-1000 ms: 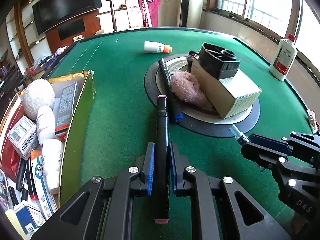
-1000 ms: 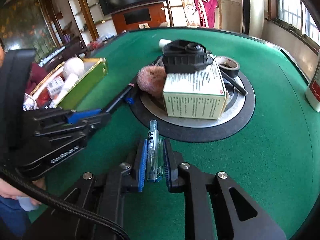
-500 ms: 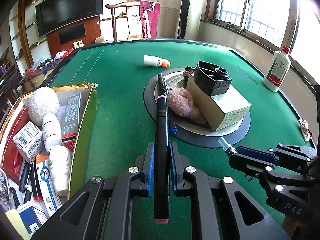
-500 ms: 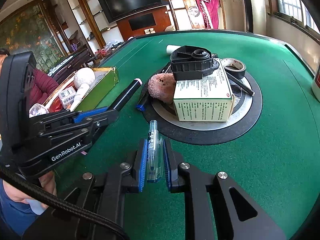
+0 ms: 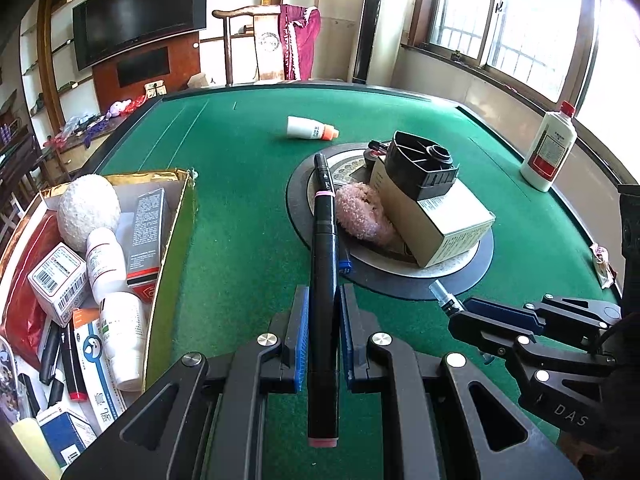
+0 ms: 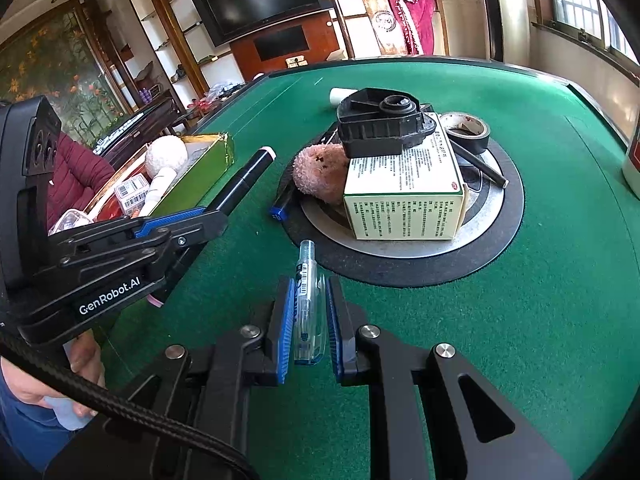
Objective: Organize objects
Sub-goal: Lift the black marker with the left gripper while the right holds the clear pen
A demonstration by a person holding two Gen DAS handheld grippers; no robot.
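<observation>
Between left tool (image 5: 323, 336) pads: black marker (image 5: 323, 280), clamped lengthwise, airborne.

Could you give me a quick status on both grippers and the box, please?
Left gripper shut on black marker. Right gripper shut on clear pen. Box left of both, already crowded. Nothing between.

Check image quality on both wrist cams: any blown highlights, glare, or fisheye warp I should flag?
Left wrist view: windows at upper right are blown out white; table rim bows from fisheye warp; black marker in the left tool is sharp. Right wrist view: exposure even, windows only mildly bright; corners vignette black; clear pen in the right tool is crisp.
</observation>
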